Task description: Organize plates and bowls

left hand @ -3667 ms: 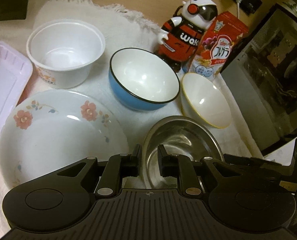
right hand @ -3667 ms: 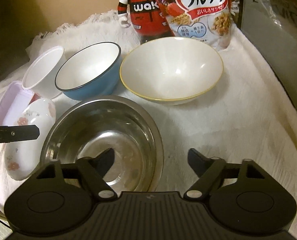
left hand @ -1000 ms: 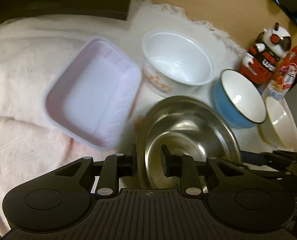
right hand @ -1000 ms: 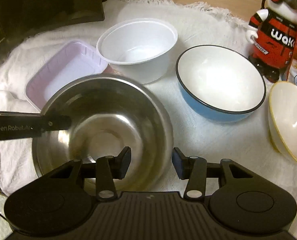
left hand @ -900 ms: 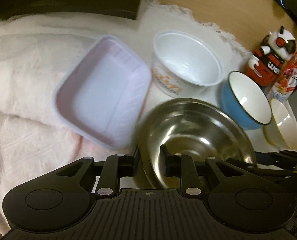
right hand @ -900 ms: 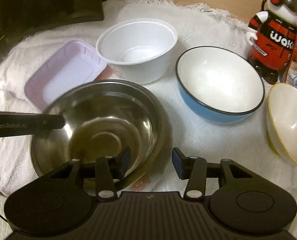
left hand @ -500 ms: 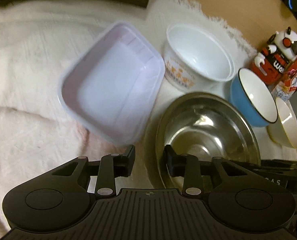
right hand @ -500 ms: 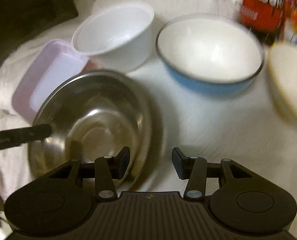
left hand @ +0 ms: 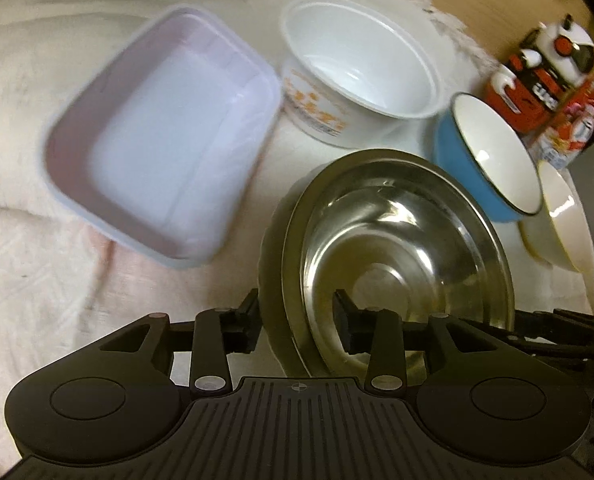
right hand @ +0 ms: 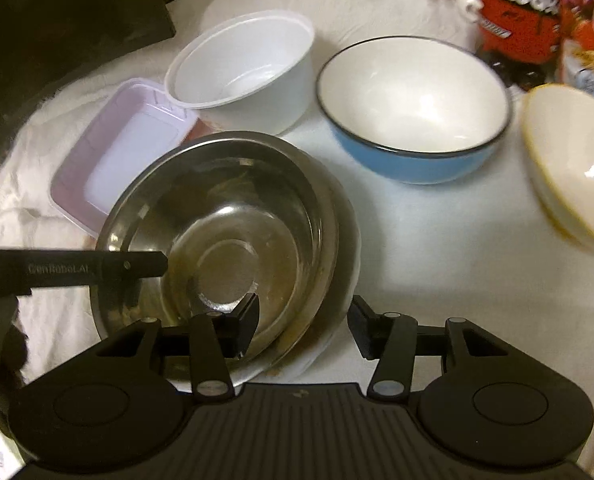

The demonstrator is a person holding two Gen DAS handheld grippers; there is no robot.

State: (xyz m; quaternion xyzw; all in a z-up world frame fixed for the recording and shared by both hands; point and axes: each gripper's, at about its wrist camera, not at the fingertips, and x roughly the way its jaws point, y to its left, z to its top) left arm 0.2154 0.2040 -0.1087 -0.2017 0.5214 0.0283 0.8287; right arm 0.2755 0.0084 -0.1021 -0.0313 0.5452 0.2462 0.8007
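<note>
A steel bowl (left hand: 397, 240) is seen nested in a plate (right hand: 337, 320) on a white cloth (left hand: 37, 260). Its near rim is straddled, untouched, by the opening jaws of the left gripper (left hand: 297, 322). The right gripper (right hand: 303, 326), also opening, is set astride the rim at the bowl's 5 o'clock.

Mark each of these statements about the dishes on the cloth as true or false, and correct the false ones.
1. The steel bowl sits inside the white plate. True.
2. The blue bowl holds cereal. False: it is empty.
3. The lavender tray lies beside the white plastic cup. True.
4. The left gripper is clamped shut on the steel bowl's rim. False: its jaws are opening, with the rim between them.
5. The cream bowl is stacked inside the blue bowl. False: it sits apart, beside it.
</note>
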